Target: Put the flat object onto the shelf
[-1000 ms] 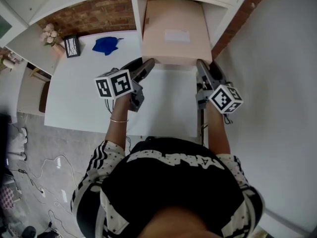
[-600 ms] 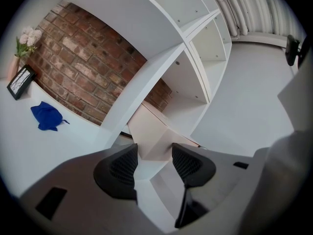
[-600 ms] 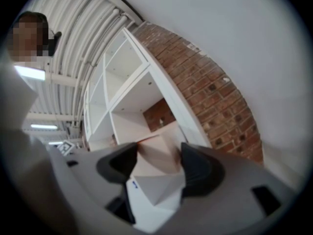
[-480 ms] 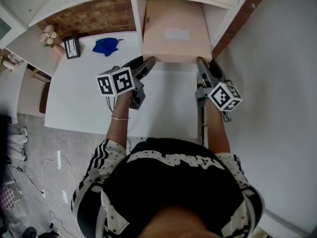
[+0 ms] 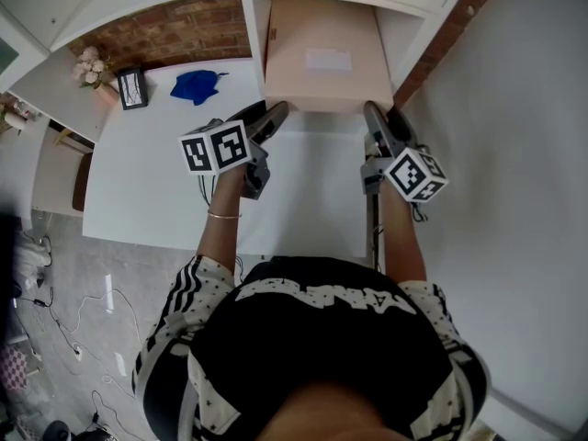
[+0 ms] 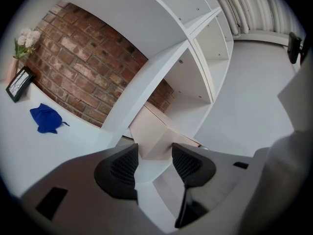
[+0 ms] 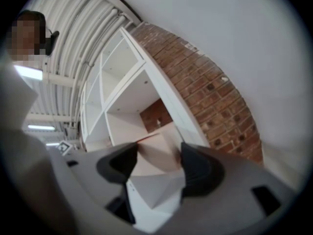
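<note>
L hand-held gripper (image 5: 277,109), R hand-held gripper (image 5: 371,111), both clamped, arms fwd

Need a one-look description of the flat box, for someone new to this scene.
Find the white shelf unit against the brick wall, at the far edge of the white table. The flat box juts from its table-level compartment. It is the only pale pink thing, wide and thin, with a pale label on top.

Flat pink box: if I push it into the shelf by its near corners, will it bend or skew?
Probably stiff: the flat pink box lies unbent though the left tongs and right tongs grip only its near corners. Likely light, looking like cardboard. It nearly fills the shelf bay, so skewing may jam it.
</note>
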`<state>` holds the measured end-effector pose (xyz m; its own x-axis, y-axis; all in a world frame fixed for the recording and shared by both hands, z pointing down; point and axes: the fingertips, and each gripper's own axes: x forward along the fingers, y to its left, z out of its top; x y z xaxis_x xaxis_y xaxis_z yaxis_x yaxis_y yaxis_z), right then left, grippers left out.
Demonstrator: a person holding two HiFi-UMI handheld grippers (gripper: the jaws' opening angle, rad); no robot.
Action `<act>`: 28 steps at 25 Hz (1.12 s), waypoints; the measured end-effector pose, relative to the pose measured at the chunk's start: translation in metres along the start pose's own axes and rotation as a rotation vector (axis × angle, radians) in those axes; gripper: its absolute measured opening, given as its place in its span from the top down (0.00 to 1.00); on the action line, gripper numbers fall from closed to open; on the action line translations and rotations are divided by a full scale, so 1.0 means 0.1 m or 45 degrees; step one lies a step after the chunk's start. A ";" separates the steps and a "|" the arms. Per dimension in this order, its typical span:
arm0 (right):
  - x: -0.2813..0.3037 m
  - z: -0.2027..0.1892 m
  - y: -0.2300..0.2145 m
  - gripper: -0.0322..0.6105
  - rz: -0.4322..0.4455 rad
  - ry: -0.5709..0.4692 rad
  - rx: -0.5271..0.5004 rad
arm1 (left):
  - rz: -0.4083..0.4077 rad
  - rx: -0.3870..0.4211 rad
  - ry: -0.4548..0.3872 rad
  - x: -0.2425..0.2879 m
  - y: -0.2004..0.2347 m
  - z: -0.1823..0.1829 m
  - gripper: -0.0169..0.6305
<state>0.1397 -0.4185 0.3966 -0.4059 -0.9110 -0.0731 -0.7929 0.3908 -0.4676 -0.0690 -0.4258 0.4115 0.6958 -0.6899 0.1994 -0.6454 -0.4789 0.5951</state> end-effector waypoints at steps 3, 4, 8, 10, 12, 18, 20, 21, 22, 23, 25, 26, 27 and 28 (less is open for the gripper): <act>0.02 0.00 -0.01 0.49 -0.009 -0.001 -0.002 | -0.001 -0.002 0.000 0.02 0.02 0.01 0.60; 0.03 0.00 -0.01 0.49 -0.011 -0.001 -0.001 | 0.000 -0.002 0.000 0.02 0.02 0.02 0.60; 0.04 0.00 -0.02 0.49 -0.020 -0.001 0.006 | 0.008 0.004 0.000 0.04 0.03 0.03 0.60; 0.05 0.00 -0.03 0.49 -0.024 -0.004 0.004 | 0.010 0.003 -0.001 0.04 0.04 0.03 0.60; 0.06 0.00 -0.04 0.49 -0.027 -0.004 -0.002 | 0.013 0.003 -0.002 0.05 0.04 0.03 0.60; 0.06 -0.02 -0.04 0.50 -0.040 0.005 -0.012 | 0.023 0.012 -0.005 0.06 0.05 0.04 0.60; 0.06 -0.02 -0.05 0.50 -0.043 0.004 -0.015 | 0.025 0.012 -0.004 0.06 0.05 0.04 0.60; 0.06 -0.02 -0.05 0.50 -0.042 0.006 -0.013 | 0.026 0.010 -0.003 0.06 0.05 0.04 0.60; 0.06 -0.03 -0.05 0.50 -0.037 0.012 -0.014 | 0.025 0.008 -0.003 0.06 0.05 0.05 0.60; 0.06 -0.03 -0.05 0.50 -0.030 0.022 -0.019 | 0.025 0.008 -0.004 0.06 0.04 0.05 0.60; 0.06 -0.05 -0.05 0.50 -0.013 0.048 -0.028 | 0.024 0.013 -0.011 0.05 0.03 0.07 0.60; 0.05 -0.06 -0.05 0.50 -0.007 0.048 -0.023 | 0.023 0.014 -0.019 0.04 0.03 0.08 0.60; 0.03 -0.05 -0.06 0.50 -0.003 0.037 -0.010 | 0.021 0.015 -0.030 0.02 0.02 0.09 0.60; 0.00 -0.04 -0.07 0.50 -0.002 0.023 0.003 | 0.015 0.016 -0.045 0.01 0.01 0.12 0.60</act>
<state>0.1430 -0.4209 0.4035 -0.4125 -0.9092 -0.0566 -0.7924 0.3888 -0.4701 -0.0729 -0.4331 0.4034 0.6765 -0.7145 0.1787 -0.6577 -0.4769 0.5831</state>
